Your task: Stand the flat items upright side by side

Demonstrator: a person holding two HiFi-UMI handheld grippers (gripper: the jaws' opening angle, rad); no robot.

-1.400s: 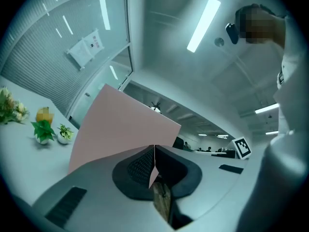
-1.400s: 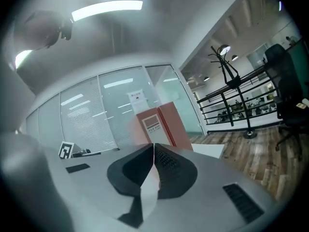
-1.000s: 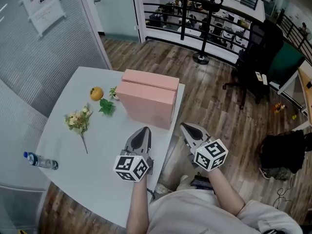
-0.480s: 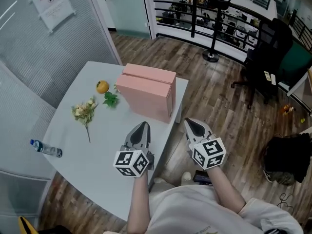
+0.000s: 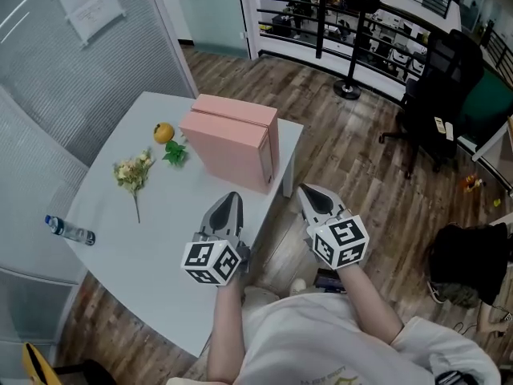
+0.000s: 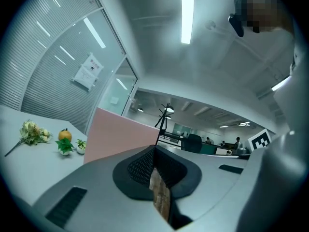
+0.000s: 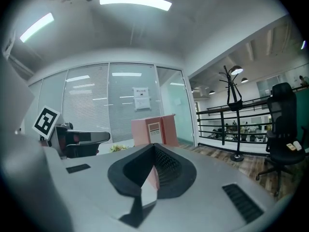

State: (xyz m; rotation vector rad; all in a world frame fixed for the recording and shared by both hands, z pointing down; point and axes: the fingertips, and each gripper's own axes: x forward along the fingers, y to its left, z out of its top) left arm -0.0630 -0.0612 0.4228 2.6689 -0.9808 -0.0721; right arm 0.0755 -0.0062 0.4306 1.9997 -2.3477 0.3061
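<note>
A pink box (image 5: pixel 232 139) with a seam along its top stands on the grey table (image 5: pixel 160 247), near its right edge. The left gripper view shows its broad pink face (image 6: pixel 123 137), and the right gripper view its narrow labelled end (image 7: pixel 154 129). My left gripper (image 5: pixel 227 207) hovers over the table short of the box, jaws shut and empty. My right gripper (image 5: pixel 309 195) is off the table's right edge over the wooden floor, also shut and empty. Both point roughly level toward the box, and neither touches it.
Left of the box lie an orange (image 5: pixel 163 132), a green sprig (image 5: pixel 175 152) and a bunch of pale flowers (image 5: pixel 132 173). A water bottle (image 5: pixel 70 231) lies at the table's left edge. A glass wall stands behind, with a black office chair (image 5: pixel 437 70) and a railing at the right.
Both grippers have drifted a little across the view, and the head view has swung, so the table sits further left. Nothing on the table has moved, and both jaws stay shut.
</note>
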